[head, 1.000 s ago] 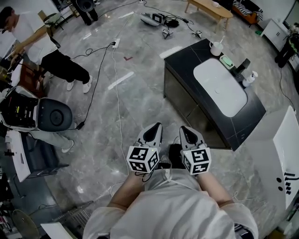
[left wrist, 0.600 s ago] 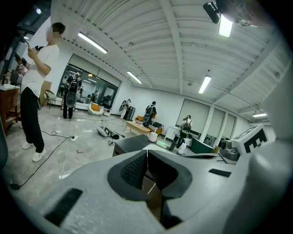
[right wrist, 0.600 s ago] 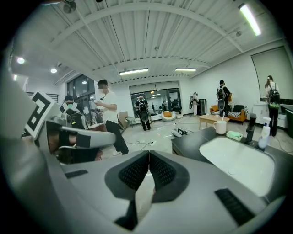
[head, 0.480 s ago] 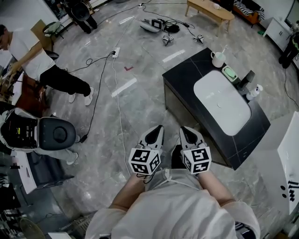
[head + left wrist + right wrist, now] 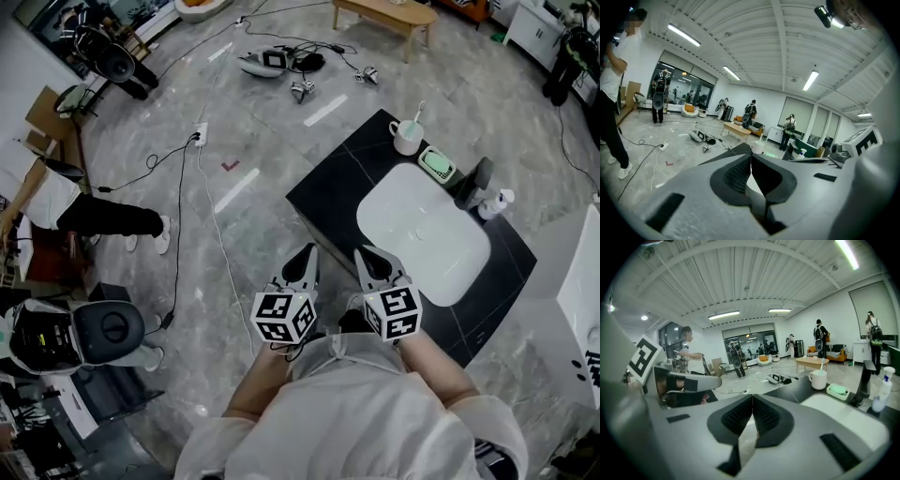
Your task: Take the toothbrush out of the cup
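— On the far corner of the counter (image 5: 323, 187), is that the cup (image 5: 406, 137)?

— Yes, a white cup, upright, just beyond the sink (image 5: 422, 234). The toothbrush (image 5: 418, 112) stands in it, its top sticking up above the rim.

— What sits beside it?

— A green soap dish (image 5: 437, 165) just to its right, then the dark tap (image 5: 473, 183) and a white bottle (image 5: 492, 203) along the back edge.

— And the grippers?

— Both sit low in front of the person, side by side, pointing toward the counter and well apart from the cup: left gripper (image 5: 306, 253), right gripper (image 5: 367, 255).

— Their fingers?

— Pressed together on both. The left gripper view shows its fingers (image 5: 733, 176) meeting tip to tip with nothing between them. The right gripper view shows the same: pads touching, empty, with the cup and toothbrush off to the right beyond them.

— Anyone else about?

— A person (image 5: 84, 211) in a white top and dark trousers stands on the floor (image 5: 234, 112) at the left.
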Motion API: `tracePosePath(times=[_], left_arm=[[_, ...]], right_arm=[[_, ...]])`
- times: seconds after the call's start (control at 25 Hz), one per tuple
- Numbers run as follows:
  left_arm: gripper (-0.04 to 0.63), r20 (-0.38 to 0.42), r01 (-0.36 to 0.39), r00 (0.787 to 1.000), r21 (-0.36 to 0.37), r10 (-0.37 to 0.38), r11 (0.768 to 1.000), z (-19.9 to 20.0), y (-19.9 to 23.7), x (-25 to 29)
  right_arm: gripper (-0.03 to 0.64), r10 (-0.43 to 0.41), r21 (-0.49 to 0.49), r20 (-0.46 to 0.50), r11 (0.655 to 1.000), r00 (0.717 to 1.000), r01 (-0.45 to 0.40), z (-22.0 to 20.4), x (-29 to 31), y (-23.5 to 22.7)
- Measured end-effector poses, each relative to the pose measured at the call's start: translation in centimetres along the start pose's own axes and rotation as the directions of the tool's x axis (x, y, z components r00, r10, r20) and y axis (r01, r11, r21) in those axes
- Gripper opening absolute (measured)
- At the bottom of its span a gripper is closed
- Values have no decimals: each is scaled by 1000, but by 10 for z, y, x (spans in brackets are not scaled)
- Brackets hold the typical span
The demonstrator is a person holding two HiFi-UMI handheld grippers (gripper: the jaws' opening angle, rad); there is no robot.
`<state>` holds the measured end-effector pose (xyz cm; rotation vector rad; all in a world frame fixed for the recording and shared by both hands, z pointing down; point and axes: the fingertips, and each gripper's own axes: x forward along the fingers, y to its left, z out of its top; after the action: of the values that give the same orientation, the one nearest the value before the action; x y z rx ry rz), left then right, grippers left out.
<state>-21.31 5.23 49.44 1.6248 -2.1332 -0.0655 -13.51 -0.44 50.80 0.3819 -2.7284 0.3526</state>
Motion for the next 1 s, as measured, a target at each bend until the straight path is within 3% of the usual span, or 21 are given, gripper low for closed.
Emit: tracePosePath(times=[0.28,0.52,0.64,0.88,1.0], left_arm=[[20,-49,104,994,32,-102,994,15,-30,70],[20,-119,212,972,55,-204,976,16,-51,120],[20,-165,274,951,56,-262,960,12,-61,146],[20,-224,395,903,89,-368,915,31,-64,205],[20,-266,461,866,98,-423,882,38,-62,235]], right_arm=[[26,-139,92,17,986,990,137,10,-1,-77],[28,-265,158,7,953,964,260,8,-9,-126],[28,-332,195,-5,925,943,326,4,-12,-147],[28,-487,260,-5,843,874,471,16,-5,-184],[28,-549,305,-22,792,836,528,19,8,-198]])
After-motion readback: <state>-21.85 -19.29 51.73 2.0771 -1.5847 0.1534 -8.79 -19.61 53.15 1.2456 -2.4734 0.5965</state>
